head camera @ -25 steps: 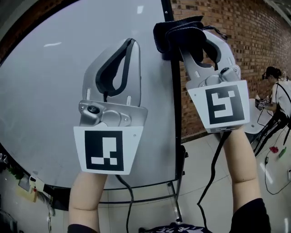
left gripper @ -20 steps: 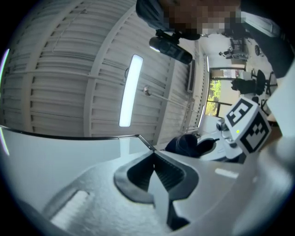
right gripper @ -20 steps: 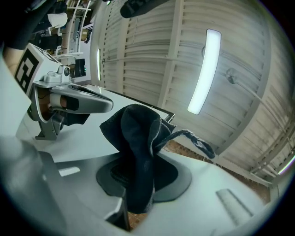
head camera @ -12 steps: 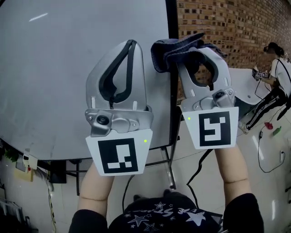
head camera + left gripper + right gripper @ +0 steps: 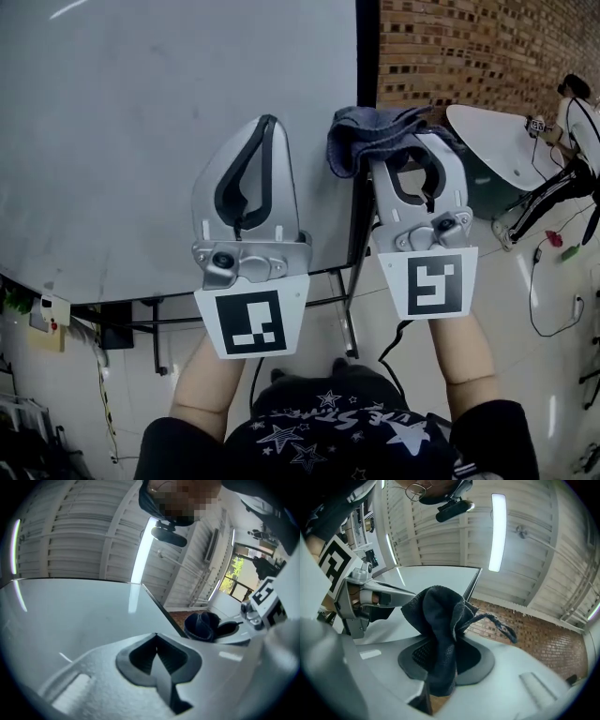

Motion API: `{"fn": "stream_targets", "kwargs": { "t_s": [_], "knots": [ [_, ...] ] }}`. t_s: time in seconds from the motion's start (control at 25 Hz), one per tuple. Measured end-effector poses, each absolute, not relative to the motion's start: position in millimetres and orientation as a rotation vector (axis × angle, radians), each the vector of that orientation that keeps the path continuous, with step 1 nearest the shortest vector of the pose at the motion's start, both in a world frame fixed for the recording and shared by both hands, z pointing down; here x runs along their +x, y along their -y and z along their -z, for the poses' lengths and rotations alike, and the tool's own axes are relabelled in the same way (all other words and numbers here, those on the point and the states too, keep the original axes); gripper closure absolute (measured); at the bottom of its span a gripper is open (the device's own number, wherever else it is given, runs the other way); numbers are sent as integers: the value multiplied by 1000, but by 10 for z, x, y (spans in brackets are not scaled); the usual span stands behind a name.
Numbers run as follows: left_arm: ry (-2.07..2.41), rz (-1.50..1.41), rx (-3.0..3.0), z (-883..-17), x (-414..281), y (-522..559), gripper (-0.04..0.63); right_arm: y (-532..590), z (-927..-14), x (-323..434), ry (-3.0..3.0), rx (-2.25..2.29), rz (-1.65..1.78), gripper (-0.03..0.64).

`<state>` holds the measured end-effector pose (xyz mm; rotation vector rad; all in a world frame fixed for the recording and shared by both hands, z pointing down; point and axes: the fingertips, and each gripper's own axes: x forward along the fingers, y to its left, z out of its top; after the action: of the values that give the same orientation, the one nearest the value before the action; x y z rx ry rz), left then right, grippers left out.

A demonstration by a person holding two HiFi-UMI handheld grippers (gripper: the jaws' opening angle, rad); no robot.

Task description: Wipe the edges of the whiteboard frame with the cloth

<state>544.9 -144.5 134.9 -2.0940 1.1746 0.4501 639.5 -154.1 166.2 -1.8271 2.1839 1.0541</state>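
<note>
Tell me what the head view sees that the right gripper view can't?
Only the head view shows the floor and the stand legs under the board. Only the right gripper view shows the ceiling light. Both show the dark cloth, the whiteboard, the brick wall and the left hand-held gripper.

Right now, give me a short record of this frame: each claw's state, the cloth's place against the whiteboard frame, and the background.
left claw: shut, empty, in front of the whiteboard
right claw: shut on the cloth
cloth: dark, bunched, over the board's right edge; contact cannot be told
whiteboard frame: black strip down the right side
background: brick wall, person at far right
</note>
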Motion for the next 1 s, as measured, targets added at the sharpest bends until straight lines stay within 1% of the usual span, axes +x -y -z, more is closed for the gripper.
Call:
{"fn": "stream_targets", "kwargs": {
  "t_s": [0.4,0.72,1.0],
  "knots": [
    [-1330,-324,-2205,-2446,5301,1580,591,1541,-2555,6440,-2254,-1908,-848,538],
    [-1359,-217,-2367,-3317,5250,1538,591,1416,-3166,6455,-2246,-1955,-668,538],
    [-1427,-80,-2439,-3930,5345,1580,591,1452,-3789,6548,-2338,-1977,-480,537]
  ]
}}
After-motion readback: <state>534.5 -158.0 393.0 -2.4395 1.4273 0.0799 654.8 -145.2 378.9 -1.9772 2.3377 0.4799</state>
